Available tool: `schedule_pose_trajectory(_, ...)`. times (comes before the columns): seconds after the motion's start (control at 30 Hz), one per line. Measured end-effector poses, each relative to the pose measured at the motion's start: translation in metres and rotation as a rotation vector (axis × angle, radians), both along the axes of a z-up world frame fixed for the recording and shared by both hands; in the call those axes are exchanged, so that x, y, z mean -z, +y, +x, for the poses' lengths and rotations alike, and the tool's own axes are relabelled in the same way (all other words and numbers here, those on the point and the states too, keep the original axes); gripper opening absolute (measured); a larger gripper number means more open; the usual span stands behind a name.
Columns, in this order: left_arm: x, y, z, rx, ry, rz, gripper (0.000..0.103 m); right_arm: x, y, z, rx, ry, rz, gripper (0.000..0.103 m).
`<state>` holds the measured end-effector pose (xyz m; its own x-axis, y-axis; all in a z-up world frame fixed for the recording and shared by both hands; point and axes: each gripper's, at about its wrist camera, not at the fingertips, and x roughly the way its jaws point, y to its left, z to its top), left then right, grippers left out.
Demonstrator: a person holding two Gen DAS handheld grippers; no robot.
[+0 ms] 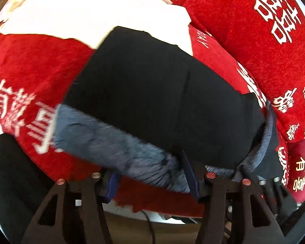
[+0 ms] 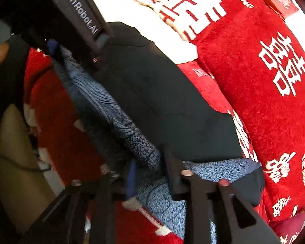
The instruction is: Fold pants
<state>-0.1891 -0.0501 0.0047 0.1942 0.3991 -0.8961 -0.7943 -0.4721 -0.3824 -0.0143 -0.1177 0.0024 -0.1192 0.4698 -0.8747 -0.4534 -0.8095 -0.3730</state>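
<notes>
Both sets of jaws look let go now: our left gripper [image 1: 152, 180] and right gripper [image 2: 152, 180] each straddle the pants' [image 1: 152, 93] near edge without pinching. The pants sit folded on the red blanket [image 1: 22, 69]. We reckon the fold's laid; next we back out clean without dragging it.
</notes>
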Motion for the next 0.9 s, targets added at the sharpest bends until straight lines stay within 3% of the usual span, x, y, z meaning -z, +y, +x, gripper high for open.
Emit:
schedule_pose_trajectory(0.13,-0.009,-0.021,-0.018,-0.02,0.034,-0.02,0.057,-0.039,0.011,0.015,0.056,0.156,-0.098,0.057)
schedule_pose_trajectory(0.2,-0.018,-0.028,-0.027,-0.059,0.056,-0.008,0.057,-0.055,0.031,0.024,0.149,0.254,-0.124,0.076)
schedule_pose_trajectory(0.27,-0.025,-0.03,-0.035,-0.089,0.061,0.015,0.057,-0.06,0.054,0.026,0.237,0.308,-0.151,0.078)
schedule_pose_trajectory(0.37,-0.034,-0.014,-0.032,-0.089,0.088,0.044,0.057,-0.051,0.08,0.014,0.319,0.3,-0.165,0.078)
schedule_pose_trajectory(0.43,-0.034,0.0,-0.025,-0.075,0.097,0.048,0.057,-0.032,0.094,0.005,0.364,0.235,-0.174,0.078)
schedule_pose_trajectory(0.53,-0.018,0.019,-0.01,-0.017,0.092,-0.003,0.057,-0.005,0.095,0.004,0.415,0.147,-0.211,0.078)
schedule_pose_trajectory(0.6,0.0,0.024,0.005,0.025,0.129,-0.074,0.057,-0.001,0.086,0.022,0.439,0.175,-0.217,0.078)
schedule_pose_trajectory(0.67,0.007,0.022,0.016,0.041,0.213,-0.073,0.074,-0.004,0.08,0.041,0.461,0.207,-0.218,0.079)
schedule_pose_trajectory(0.7,0.006,0.018,0.018,0.027,0.279,-0.07,0.088,-0.005,0.077,0.052,0.48,0.216,-0.23,0.079)
schedule_pose_trajectory(0.73,0.008,0.017,0.019,0.032,0.305,-0.078,0.091,-0.005,0.076,0.059,0.49,0.23,-0.244,0.079)
schedule_pose_trajectory(0.9,-0.005,0.018,0.024,0.069,0.28,-0.083,0.091,-0.019,0.064,0.072,0.484,0.242,-0.25,0.079)
